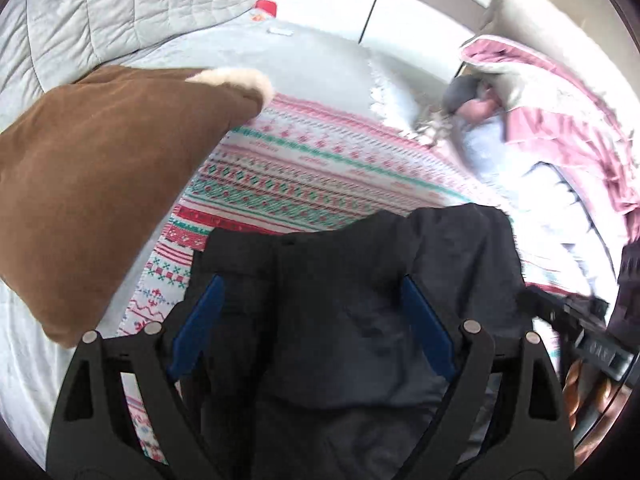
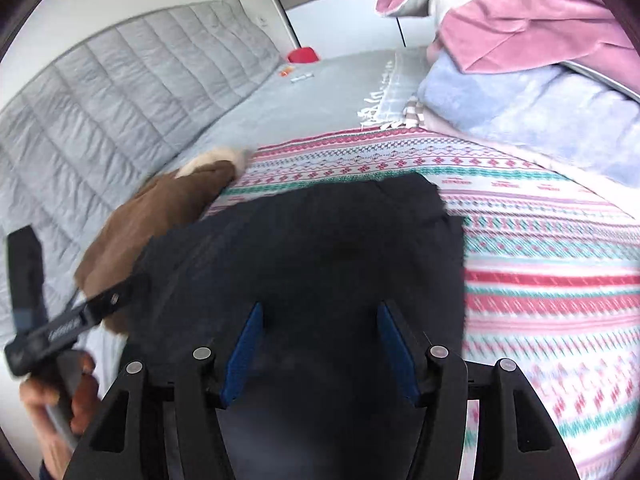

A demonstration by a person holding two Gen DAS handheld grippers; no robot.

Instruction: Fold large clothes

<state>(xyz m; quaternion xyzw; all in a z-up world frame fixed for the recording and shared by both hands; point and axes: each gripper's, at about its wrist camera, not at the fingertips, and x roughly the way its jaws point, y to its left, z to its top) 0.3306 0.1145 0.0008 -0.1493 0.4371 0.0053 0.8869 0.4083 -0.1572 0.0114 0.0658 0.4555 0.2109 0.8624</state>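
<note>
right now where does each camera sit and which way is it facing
Left wrist: on the left gripper, looking along its open blue fingers over the black garment toward the brown cushion; the right gripper's body shows at right.
Right wrist: on the right gripper, looking over the garment toward the grey headboard; the left hand shows at left.
Shared: garment, cushion, patterned blanket, red object.
</note>
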